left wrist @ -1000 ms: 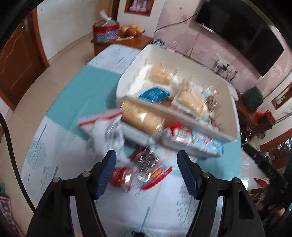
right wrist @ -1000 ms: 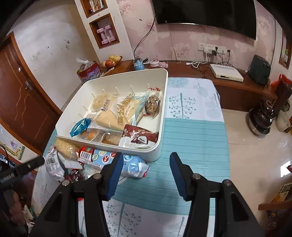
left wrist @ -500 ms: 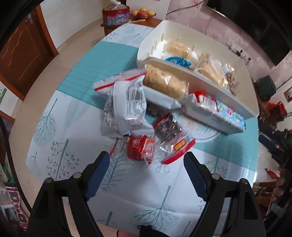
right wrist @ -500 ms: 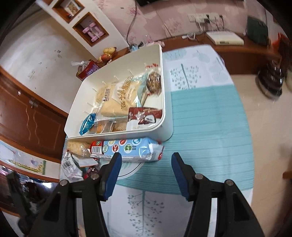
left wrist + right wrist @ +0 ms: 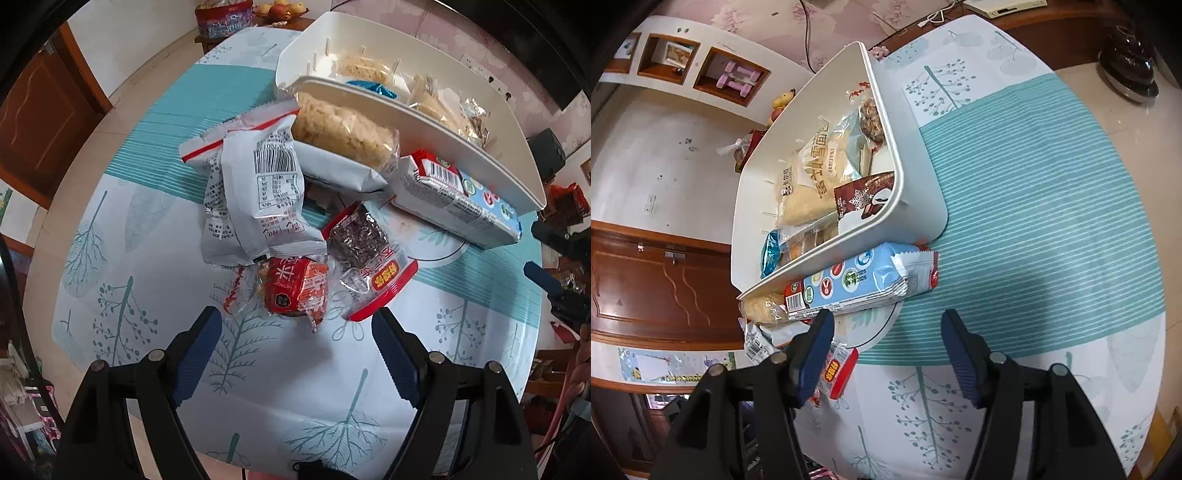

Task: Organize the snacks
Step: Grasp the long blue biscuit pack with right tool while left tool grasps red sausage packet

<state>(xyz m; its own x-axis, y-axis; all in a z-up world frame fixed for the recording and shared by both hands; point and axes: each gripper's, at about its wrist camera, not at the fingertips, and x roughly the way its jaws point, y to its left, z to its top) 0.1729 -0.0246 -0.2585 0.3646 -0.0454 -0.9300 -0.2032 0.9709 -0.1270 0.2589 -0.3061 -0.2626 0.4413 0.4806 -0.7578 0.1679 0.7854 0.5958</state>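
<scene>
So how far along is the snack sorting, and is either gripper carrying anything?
Partly done: several packets already sit in the white bin. Nothing is in hand: the left gripper is open and empty, and the right gripper is opening with nothing between its jaws. Left on the table: red packet, grey bags, blue pack.

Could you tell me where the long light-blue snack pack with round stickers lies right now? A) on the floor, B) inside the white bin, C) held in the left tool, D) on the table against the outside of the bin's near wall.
D: the light-blue pack lies on the tablecloth along the outside of the white bin, in neither tool.
</scene>
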